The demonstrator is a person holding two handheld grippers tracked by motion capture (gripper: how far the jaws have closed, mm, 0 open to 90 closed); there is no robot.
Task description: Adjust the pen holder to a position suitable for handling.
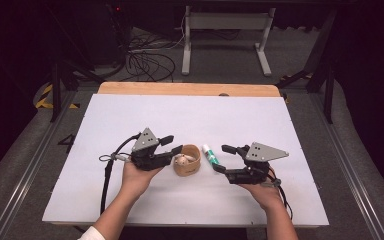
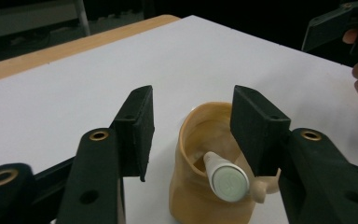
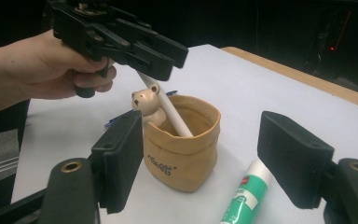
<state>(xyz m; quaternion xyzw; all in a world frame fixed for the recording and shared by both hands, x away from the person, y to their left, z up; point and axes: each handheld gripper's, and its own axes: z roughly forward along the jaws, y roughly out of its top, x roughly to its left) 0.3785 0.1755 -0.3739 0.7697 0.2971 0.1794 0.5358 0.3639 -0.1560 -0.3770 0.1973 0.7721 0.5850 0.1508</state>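
A tan fabric pouch [image 1: 187,166] [image 2: 200,200] [image 3: 182,158] stands upright on the white table top. A white pen [image 3: 170,114] [image 2: 230,182] leans in it, beside a small bear figure [image 3: 144,100]. My left gripper [image 1: 174,144] [image 2: 193,135] hovers just above the pouch's left rim. It is open, and the pen's end sits between the jaws near the right one, with no pad pressing on it. A green-and-white glue stick [image 1: 210,155] [image 3: 247,191] lies right of the pouch. My right gripper [image 1: 221,158] [image 3: 209,168] is open, level with the table and facing the pouch and glue stick.
The white sheet [image 1: 130,120] covers the table except a wooden strip [image 1: 190,89] along the far edge. Beyond it, cables [image 1: 147,62] lie on the floor next to a white desk frame [image 1: 225,30]. Bare sheet lies to the left, right and back of the pouch.
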